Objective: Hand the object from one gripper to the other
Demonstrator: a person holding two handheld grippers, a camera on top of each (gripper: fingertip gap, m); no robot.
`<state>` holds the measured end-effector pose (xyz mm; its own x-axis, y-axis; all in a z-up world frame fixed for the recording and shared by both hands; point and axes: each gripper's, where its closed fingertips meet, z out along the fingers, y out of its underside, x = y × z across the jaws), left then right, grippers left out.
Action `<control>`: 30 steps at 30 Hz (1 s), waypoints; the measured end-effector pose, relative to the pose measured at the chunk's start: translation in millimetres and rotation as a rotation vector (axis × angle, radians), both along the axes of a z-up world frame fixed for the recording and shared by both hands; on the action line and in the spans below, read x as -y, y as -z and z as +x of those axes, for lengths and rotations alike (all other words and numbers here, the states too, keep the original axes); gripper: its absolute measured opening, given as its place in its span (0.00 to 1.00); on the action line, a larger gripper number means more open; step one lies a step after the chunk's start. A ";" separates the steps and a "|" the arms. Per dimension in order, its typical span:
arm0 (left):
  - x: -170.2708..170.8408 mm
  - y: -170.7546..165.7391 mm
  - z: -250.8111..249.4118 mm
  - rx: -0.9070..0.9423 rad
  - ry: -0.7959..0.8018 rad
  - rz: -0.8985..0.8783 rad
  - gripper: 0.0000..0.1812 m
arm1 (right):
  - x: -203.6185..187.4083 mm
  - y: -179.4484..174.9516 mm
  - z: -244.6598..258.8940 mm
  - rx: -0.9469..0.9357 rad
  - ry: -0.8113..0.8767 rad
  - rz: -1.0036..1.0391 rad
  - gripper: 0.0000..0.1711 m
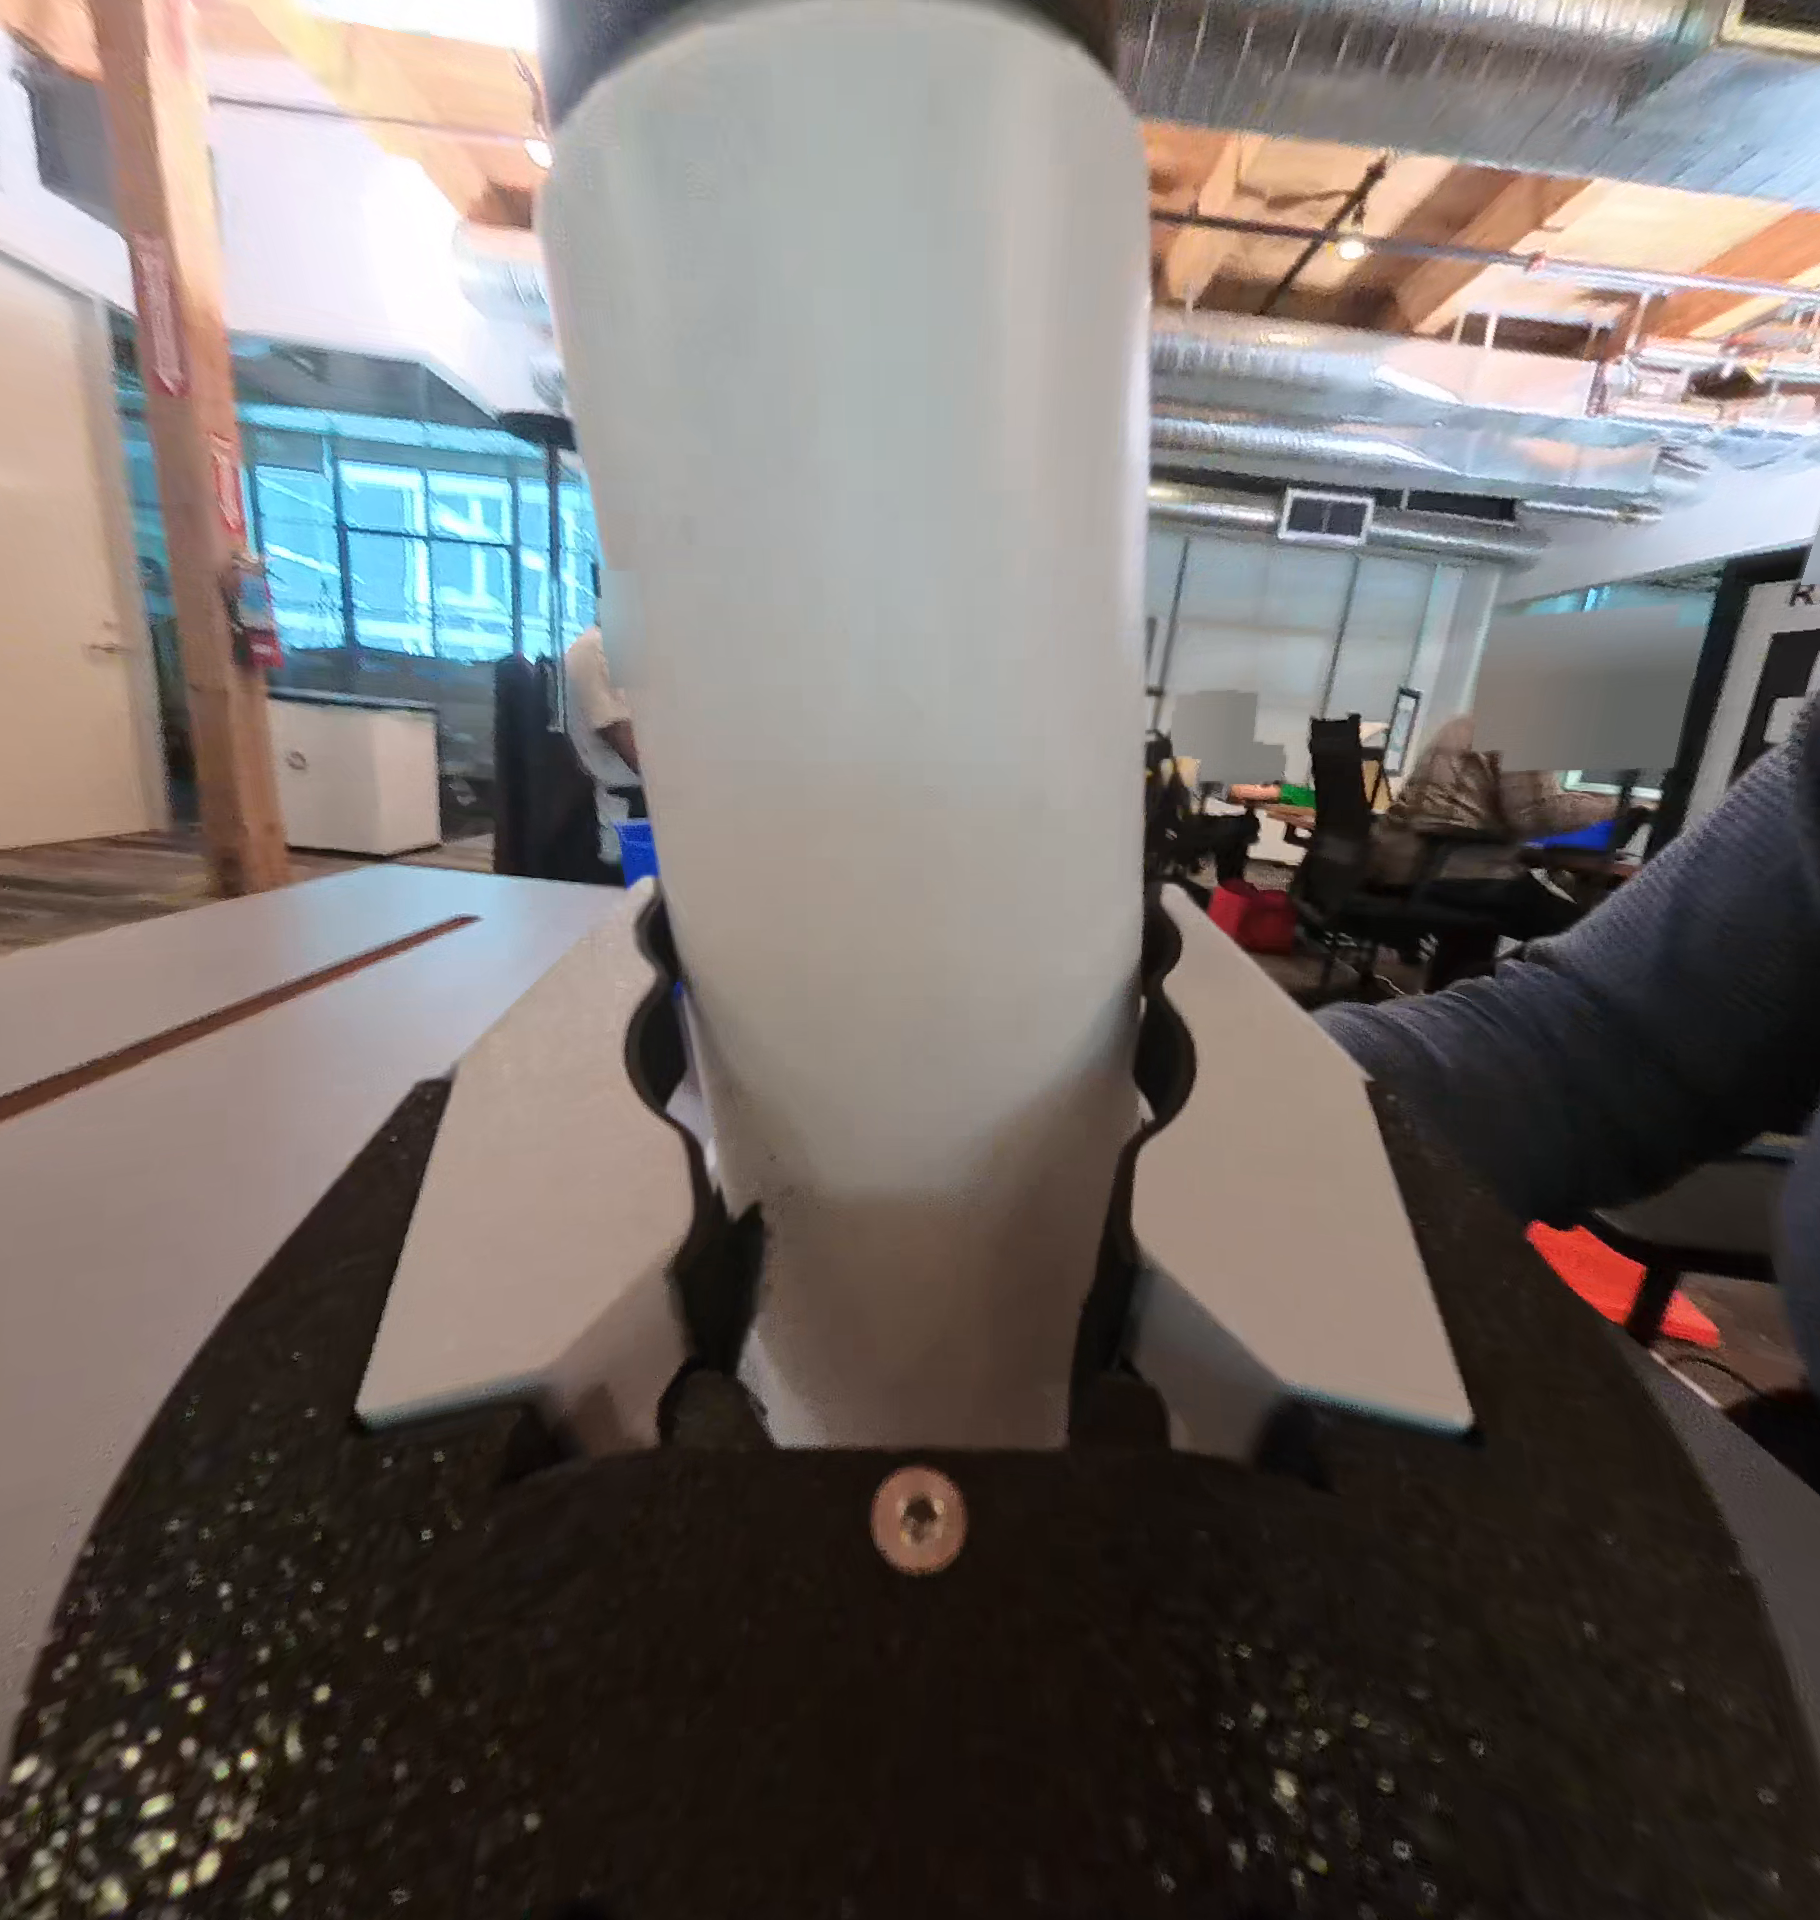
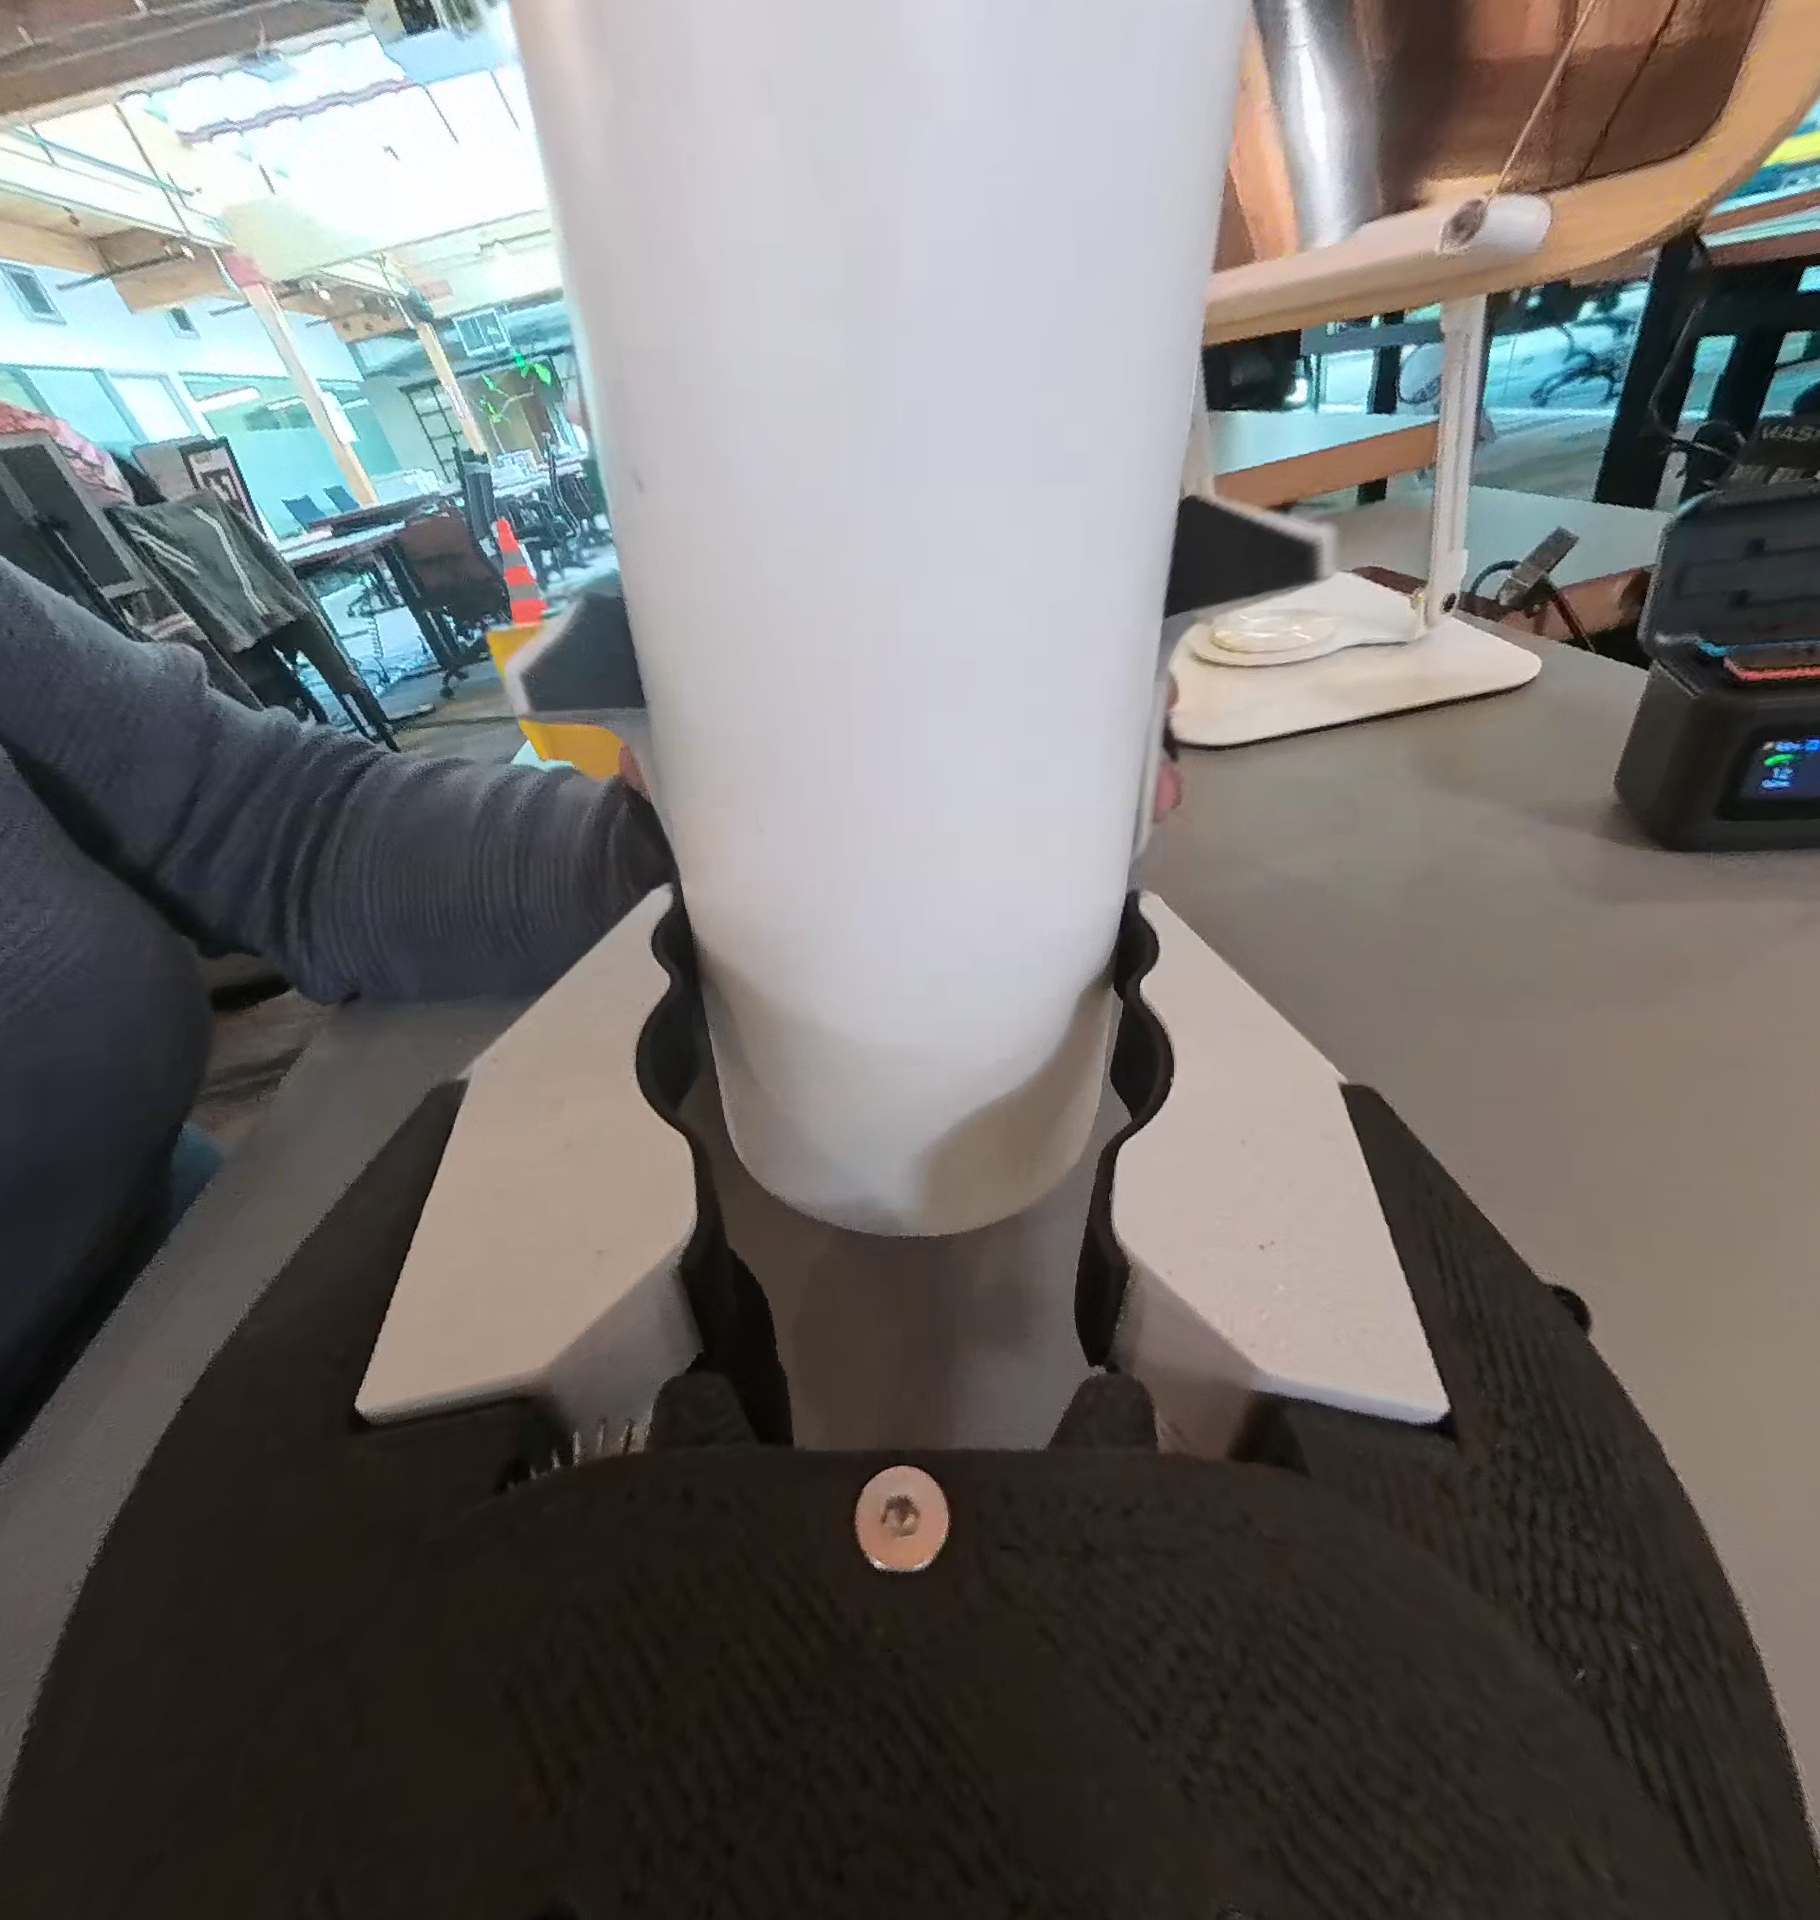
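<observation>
Now both grippers, L (image 1: 901, 1039) & R (image 2: 901, 1049), pinch white tumbler (image 1: 864, 623) btwn 2 fingers each.

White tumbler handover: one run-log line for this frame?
phase: mid-handover | object: white tumbler | left tool: shut on it | right tool: shut on it | table contact: none

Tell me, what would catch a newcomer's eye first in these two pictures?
A tall white tumbler fills the middle of both views, standing upright between grey fingers with wavy black pads. In the left wrist view the left gripper hugs its lower body; in the right wrist view the right gripper brackets its bottom end, with the other gripper's fingers farther up. A grey-sleeved arm reaches in from the side.
</observation>
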<state>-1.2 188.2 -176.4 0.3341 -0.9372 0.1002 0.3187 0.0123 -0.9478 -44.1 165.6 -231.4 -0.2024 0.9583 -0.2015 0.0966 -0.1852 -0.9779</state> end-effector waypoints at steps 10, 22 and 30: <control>-25.7 -7.2 -33.5 0.117 -0.158 -0.078 0.64 | -45.1 -29.6 19.7 -0.052 0.387 0.428 0.46; -26.1 -24.2 -70.2 0.511 0.032 -0.217 0.57 | -30.4 -23.5 7.8 -0.012 0.566 1.204 0.45; -15.2 -31.7 -57.7 0.433 0.009 -0.104 0.58 | -41.3 -5.4 -0.7 0.122 0.518 0.817 0.57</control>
